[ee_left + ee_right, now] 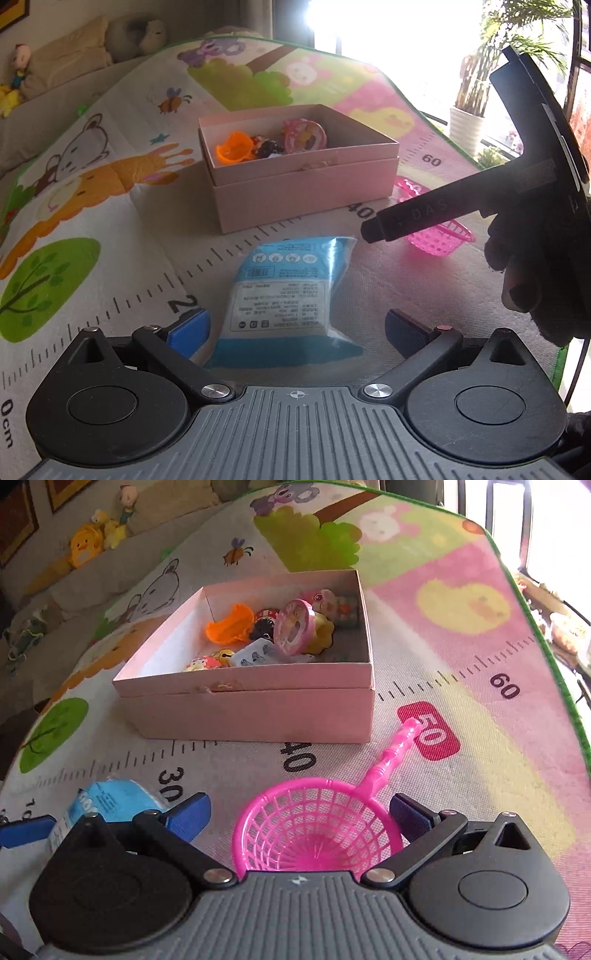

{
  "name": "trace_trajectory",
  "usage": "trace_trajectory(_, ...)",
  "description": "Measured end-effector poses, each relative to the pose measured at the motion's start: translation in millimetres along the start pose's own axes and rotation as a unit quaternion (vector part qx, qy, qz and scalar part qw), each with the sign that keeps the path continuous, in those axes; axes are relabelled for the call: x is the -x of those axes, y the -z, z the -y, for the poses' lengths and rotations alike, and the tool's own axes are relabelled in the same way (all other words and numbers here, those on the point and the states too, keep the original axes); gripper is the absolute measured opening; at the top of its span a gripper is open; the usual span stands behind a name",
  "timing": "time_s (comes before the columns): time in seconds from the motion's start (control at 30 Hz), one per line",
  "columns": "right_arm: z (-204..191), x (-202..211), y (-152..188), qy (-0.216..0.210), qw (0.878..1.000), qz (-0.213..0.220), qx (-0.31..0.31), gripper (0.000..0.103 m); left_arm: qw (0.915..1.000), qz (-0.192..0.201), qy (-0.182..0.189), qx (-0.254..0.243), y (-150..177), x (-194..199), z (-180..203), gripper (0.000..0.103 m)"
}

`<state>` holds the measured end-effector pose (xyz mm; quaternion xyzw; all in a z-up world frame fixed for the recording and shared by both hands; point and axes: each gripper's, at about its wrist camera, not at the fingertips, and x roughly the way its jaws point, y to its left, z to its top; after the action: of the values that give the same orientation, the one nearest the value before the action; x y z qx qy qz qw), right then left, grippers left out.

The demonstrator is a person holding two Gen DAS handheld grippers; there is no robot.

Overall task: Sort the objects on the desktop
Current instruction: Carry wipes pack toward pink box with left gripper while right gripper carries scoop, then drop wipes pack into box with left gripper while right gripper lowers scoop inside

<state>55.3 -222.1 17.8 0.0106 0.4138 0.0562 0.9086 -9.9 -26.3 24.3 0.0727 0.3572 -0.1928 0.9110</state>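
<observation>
- Left gripper (pixel 295 328): fingers spread wide, straddling the blue pack (pixel 284 295) flat on the mat (pixel 110 229); nothing gripped.
- Right gripper (pixel 297 812): fingers spread around the pink net (pixel 317 830), not clamped.
- Pack: soft glossy film, probably light and slippery; pinch across the puffy middle, not the crimped ends.
- Net: thin rigid plastic mesh, likely brittle; take the rim or handle gently.
- Box (pixel 258 709): stiff pink card, open, toys inside, just beyond both.
</observation>
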Motion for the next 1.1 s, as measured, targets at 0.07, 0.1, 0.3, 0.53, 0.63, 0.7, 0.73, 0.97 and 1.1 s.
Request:
trace_trajectory(0.07,0,3,3,0.012,0.999,0.001,0.030,0.103,1.0000,-0.001,-0.001,-0.003,-1,-3,0,0.103)
trace_trajectory(0.1,2,5,4,0.006,0.999,-0.002,0.038,0.103,1.0000,-0.001,-0.001,-0.004,-1,-4,0,0.103)
trace_trajectory(0.3,24,12,10,-0.037,0.999,-0.019,0.014,0.082,0.9997,-0.006,-0.005,0.024,-4,-12,-7,0.103)
trace_trajectory(0.53,33,59,23,-0.049,0.998,0.011,0.047,0.082,0.9997,-0.013,-0.015,0.013,-9,-7,-6,0.061)
trace_trajectory(0.63,34,105,19,-0.034,0.993,0.068,0.085,0.082,0.9995,0.018,-0.024,-0.008,-23,16,-2,0.059)
trace_trajectory(0.7,31,140,9,-0.026,0.985,0.127,0.118,0.082,0.9960,0.071,-0.041,-0.035,-51,41,2,0.059)
trace_trajectory(0.73,29,156,0,-0.019,0.978,0.158,0.134,0.082,0.9930,0.094,-0.049,-0.050,-66,50,5,0.059)
trace_trajectory(0.97,29,180,-81,-0.026,0.956,0.255,0.144,0.082,0.9815,0.150,-0.083,-0.086,-170,18,15,0.062)
trace_trajectory(1.1,32,147,-114,-0.034,0.963,0.235,0.131,0.082,0.9880,0.127,-0.072,-0.049,-180,-32,0,0.085)
